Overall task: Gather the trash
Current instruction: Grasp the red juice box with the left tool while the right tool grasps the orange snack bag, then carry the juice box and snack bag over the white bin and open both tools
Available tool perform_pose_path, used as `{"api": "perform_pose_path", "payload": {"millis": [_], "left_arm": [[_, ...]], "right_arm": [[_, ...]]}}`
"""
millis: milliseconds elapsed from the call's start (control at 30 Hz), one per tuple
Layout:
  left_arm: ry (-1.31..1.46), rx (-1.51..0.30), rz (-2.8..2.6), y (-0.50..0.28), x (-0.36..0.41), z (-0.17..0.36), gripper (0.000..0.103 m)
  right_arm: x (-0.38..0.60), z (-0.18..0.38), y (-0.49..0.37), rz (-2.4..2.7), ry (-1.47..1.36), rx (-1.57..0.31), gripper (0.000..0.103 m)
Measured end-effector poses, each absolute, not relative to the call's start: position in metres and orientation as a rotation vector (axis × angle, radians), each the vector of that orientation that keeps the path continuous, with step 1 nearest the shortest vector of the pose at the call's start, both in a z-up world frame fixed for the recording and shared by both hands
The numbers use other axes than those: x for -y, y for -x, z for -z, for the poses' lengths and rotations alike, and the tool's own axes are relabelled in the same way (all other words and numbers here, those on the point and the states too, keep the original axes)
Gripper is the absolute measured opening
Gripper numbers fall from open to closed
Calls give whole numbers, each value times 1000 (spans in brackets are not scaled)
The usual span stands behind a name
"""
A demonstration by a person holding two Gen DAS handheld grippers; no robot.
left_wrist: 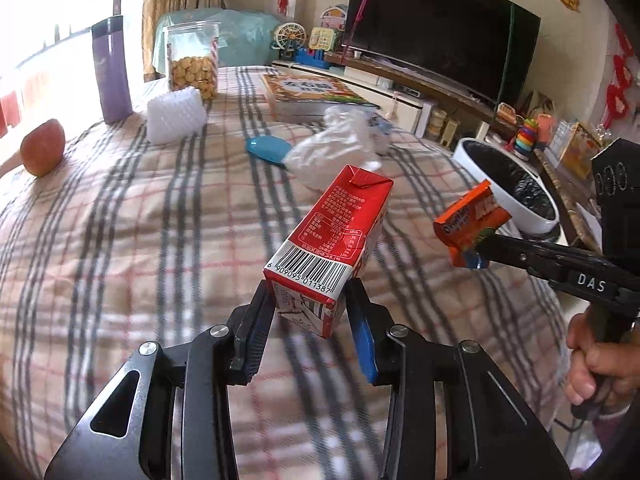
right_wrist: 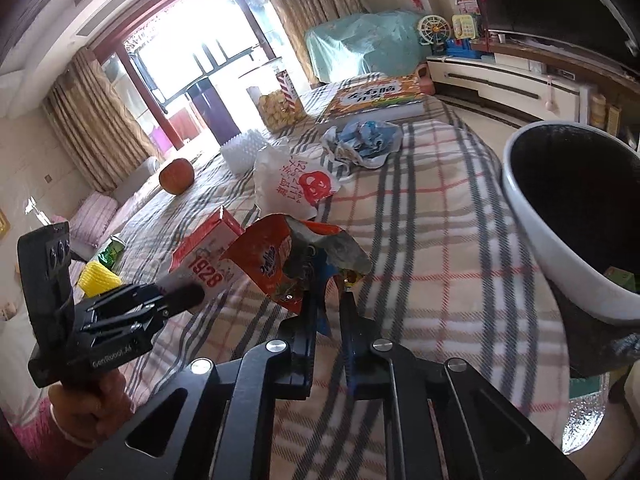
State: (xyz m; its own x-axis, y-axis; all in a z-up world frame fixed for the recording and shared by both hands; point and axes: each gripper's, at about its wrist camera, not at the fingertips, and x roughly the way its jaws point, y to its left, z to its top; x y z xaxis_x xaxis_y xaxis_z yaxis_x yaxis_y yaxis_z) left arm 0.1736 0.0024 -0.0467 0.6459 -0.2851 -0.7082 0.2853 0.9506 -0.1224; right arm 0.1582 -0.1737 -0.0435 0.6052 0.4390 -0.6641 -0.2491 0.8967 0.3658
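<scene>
Right gripper (right_wrist: 326, 300), clenched on the orange wrapper (right_wrist: 276, 264), sits nearer the bin (right_wrist: 532, 216) off the table's (left_wrist: 120, 240) right edge, while we hold the red carton (left_wrist: 332, 240) in our left gripper (left_wrist: 310, 312), long axis pointing forward.

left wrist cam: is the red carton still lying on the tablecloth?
No. The red carton is lifted clear of the plaid tablecloth, clamped at its lower end between the left gripper fingers.
</scene>
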Motion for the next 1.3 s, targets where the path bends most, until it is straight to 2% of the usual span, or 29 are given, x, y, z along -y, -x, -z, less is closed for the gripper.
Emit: {"api": "perform_pose_path", "payload": {"millis": [1300], "left_arm": [[-120, -751, 542, -181, 145, 17, 36]], "right_arm": [[312, 14, -126, -179, -361, -712, 11]]}}
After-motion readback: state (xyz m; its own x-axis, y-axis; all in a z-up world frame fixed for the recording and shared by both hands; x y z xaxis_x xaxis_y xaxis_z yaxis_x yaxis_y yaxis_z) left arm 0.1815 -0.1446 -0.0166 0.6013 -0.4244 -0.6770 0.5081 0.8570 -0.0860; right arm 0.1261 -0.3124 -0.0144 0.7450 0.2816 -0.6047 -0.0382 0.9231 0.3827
